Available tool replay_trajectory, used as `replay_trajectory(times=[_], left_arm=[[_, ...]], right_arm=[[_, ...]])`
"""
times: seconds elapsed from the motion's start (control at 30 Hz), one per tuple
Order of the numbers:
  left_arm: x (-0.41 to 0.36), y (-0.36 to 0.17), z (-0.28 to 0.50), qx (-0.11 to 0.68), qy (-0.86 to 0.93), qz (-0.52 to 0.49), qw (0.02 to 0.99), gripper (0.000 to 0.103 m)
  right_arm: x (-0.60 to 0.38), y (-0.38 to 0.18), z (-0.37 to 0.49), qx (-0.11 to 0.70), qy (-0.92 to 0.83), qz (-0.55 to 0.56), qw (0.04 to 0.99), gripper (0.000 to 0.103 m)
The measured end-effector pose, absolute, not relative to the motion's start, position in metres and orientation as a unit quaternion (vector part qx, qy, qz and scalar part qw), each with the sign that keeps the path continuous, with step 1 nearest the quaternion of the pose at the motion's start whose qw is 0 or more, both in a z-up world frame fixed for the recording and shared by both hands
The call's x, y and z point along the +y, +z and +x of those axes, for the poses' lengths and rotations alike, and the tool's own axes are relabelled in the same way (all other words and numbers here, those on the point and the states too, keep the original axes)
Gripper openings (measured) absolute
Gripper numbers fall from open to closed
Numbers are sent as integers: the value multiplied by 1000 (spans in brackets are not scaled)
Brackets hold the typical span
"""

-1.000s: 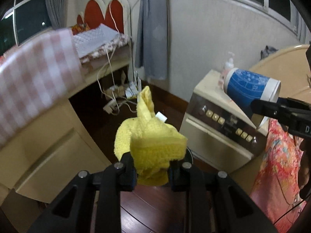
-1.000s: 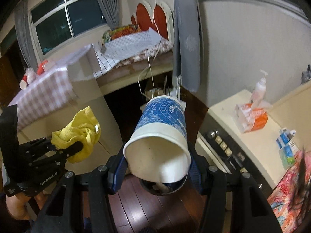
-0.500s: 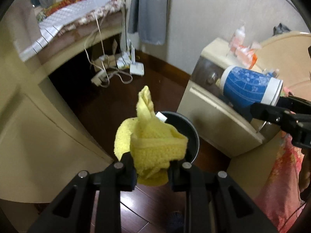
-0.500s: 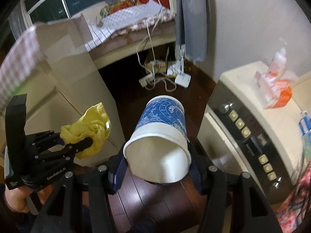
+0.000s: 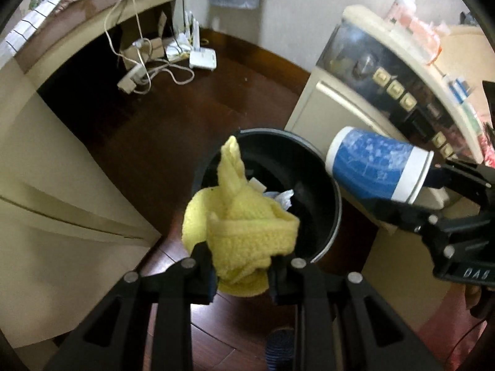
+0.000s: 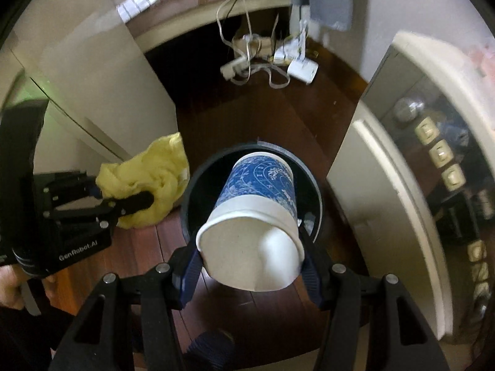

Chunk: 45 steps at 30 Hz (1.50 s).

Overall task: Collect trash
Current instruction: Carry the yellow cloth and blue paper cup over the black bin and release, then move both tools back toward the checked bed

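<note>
Left wrist: the left hand-held gripper (image 5: 241,266) pinches a yellow cloth (image 5: 244,232) at the near-left rim of the black bin (image 5: 328,191). Right wrist: the right hand-held gripper (image 6: 249,266) clamps a blue paper cup (image 6: 260,207), its base pointing into the bin (image 6: 188,191), directly beyond.

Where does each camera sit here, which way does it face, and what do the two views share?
Left wrist: on the left gripper, facing steeply down at the black bin; its fingers pinch the yellow cloth.
Right wrist: on the right gripper, facing down into the bin; its fingers clamp the blue paper cup; a hand shows at left.
Shared: bin, cloth, cup, each other's gripper.
</note>
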State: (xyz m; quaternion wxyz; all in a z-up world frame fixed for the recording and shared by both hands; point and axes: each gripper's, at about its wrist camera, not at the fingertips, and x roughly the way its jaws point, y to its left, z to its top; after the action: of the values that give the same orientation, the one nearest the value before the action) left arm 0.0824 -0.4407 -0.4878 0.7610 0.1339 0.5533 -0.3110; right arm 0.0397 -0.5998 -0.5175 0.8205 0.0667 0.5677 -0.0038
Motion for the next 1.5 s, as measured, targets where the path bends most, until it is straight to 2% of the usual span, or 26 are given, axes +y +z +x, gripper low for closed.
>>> replay_trajectory(times=[0.2,0.23,0.27,0.3,0.33,0.37,0.5,0.67,1.07,1.5], left_arm=[[-448,-518,89,578,-312,129,743,29],[-450,-524,90,582,-320,122,737,34],[-453,-530,92,587,-325,119,732,43],[-454,-534,95,586,-316,125,735,72],[-454,-538,98,582,-298,136,744,92],[-452,-539,102,580,-285,135,751,94],[-449,-528,105,563,-270,141,768,94],[-440,-493,93,532,-262,144,792,96],[-387,-392,62,484,-236,115,835,96],[-317,-276,33,403,-210,88,887,97]], right_arm=[[-601,-551,44,590,19,56,805,60],[-602,-559,46,596,31,58,800,61],[-602,-566,49,600,39,53,797,67],[-600,-571,49,596,42,40,801,79],[-599,-578,49,596,46,24,801,88],[-600,-587,50,612,44,14,789,103],[-617,-590,47,615,11,14,789,103],[-627,-564,30,594,-20,41,803,103],[-574,-445,5,517,-30,39,854,103],[-505,-290,-15,416,-22,12,909,103]])
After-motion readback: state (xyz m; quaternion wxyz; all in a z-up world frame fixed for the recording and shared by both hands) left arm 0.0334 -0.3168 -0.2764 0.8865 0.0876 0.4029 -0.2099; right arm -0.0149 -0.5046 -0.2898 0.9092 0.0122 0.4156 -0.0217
